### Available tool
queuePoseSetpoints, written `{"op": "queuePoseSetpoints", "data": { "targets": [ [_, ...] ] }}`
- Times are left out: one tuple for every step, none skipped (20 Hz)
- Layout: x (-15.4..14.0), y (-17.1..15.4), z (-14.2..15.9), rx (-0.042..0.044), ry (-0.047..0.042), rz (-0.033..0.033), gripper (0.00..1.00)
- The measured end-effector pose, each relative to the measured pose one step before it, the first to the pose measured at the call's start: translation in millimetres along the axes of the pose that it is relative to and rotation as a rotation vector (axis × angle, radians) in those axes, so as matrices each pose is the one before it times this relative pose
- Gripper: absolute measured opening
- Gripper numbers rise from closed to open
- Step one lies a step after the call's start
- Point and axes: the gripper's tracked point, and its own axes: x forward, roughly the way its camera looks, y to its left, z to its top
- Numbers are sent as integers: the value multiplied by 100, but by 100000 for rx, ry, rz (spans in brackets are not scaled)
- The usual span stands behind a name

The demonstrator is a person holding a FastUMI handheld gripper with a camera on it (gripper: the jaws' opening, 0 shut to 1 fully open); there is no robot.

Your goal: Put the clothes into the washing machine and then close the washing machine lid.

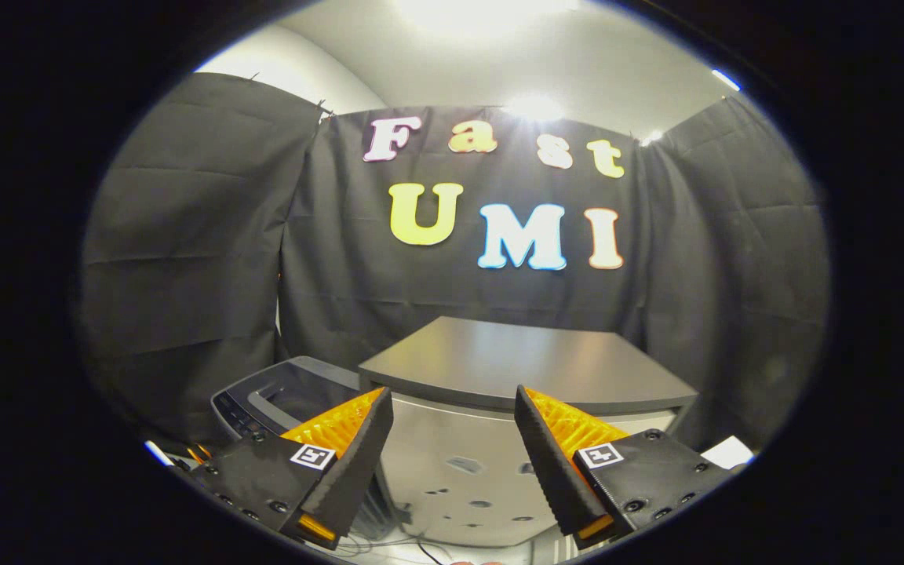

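Claw: fingers spread wide, nothing between them, touching nothing. Both tips hang in the air in front of the grey bench.

Left to right:

- Black cloth wall at 9 o'clock, draped in folds, running round the back of the booth.
- Washing machine at about 10 o'clock from the claw, just beyond the left finger, which covers its near right corner. Dark control strip along its near edge, a pale handle-like bar on top. Top looks dark and glossy; cannot tell whether the lid is down or up. It stands close against the bench's left side; cannot tell if they touch.
- No view of the drum's inside; clothes not made out anywhere on the machine's visible part.
- Bench at 12 o'clock, straight ahead between and beyond the fingers. Grey top, bare and reflective. Pale front panel below it, with several small dark holes, seen through the gap between the fingers.
- Thin cables on the floor at 6 o'clock, near the left finger's base.
- Right finger overlaps the bench's front right part.
- Small white flat object at 3 o'clock, low beside the bench's right side; too small to identify.
- Pale ceiling with bright lights above the cloth.
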Motion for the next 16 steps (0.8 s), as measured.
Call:
{"op": "queuePoseSetpoints", "data": {
  "targets": [
    [-1280, -1173, -845, 205, 1169, -739, 97],
    [-1377, -1372, -272, 1545, 74, -1401, 97],
    [-1358, -1104, -136, 2419, -603, -1099, 97],
    [-1203, -1220, -258, 2222, -299, -2022, 98],
    [-1138, -879, -285, 1760, -190, -1383, 98],
    [-861, -380, -192, 1333, -422, -183, 98],
    [-898, -698, -134, 618, -536, -1173, 98],
    [-937, -807, 541, 563, -2329, -480, 98],
    [-789, -495, 688, -874, -2821, -943, 98],
    [-506, -595, 626, -1234, -2513, -698, 97],
    [-468, -170, 353, -530, -1131, -608, 97],
    [-449, -128, 226, -287, -718, -265, 97],
    [-380, -84, 448, -722, -1001, -637, 97],
    [-350, -128, 716, -689, -1816, -277, 97],
    [-172, 125, 362, -630, -1150, 375, 98],
    [-159, 325, -178, -869, 463, 794, 98]
  ]
}}
